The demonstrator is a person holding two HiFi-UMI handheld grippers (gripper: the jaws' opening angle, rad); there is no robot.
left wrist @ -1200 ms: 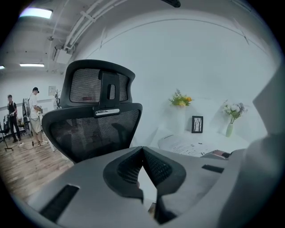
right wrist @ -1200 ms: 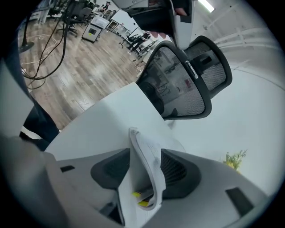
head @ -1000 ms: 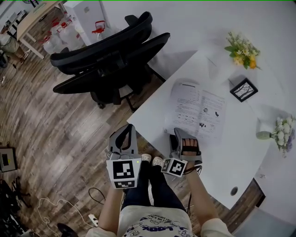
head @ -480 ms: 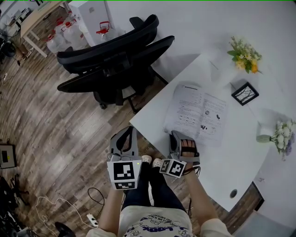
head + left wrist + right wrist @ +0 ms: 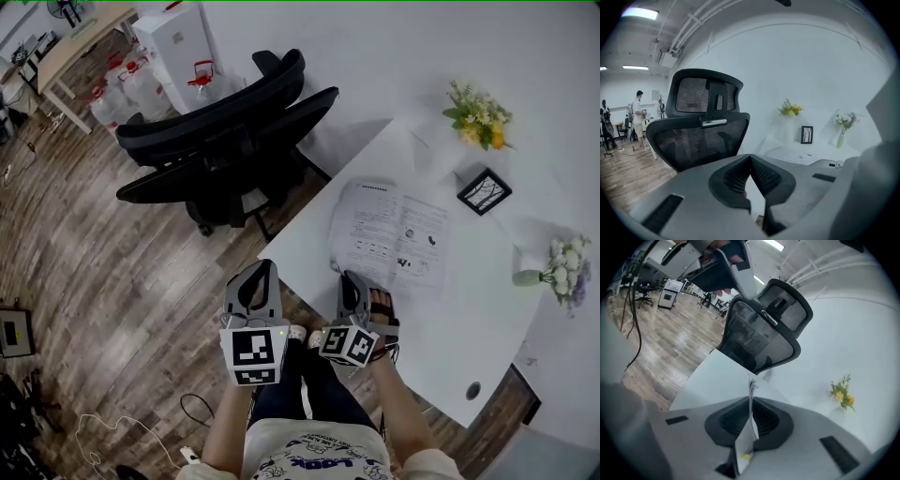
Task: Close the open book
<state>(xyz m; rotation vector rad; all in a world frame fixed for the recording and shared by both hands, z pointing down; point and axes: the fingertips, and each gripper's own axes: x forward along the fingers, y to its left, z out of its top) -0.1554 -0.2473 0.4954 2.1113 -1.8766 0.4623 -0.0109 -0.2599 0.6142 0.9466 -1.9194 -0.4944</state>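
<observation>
An open book (image 5: 392,234) lies flat on the white table (image 5: 469,319), its printed pages facing up. My right gripper (image 5: 349,279) is at the book's near left corner. In the right gripper view its jaws are closing on a thin stack of the book's pages (image 5: 746,439), which stands edge-on between the pads of my right gripper (image 5: 751,401). My left gripper (image 5: 255,274) hangs off the table's near left edge, over the wooden floor. Seen from its own camera, my left gripper (image 5: 750,157) has its pads meeting with nothing between them.
A black mesh office chair (image 5: 225,122) stands left of the table. At the back of the table are yellow flowers (image 5: 476,117) and a small black picture frame (image 5: 484,191). A vase of white flowers (image 5: 558,272) stands at the right edge.
My right gripper has shut on the book's near edge, rolled, and lifted a little with the pages. The left gripper has kept still.
</observation>
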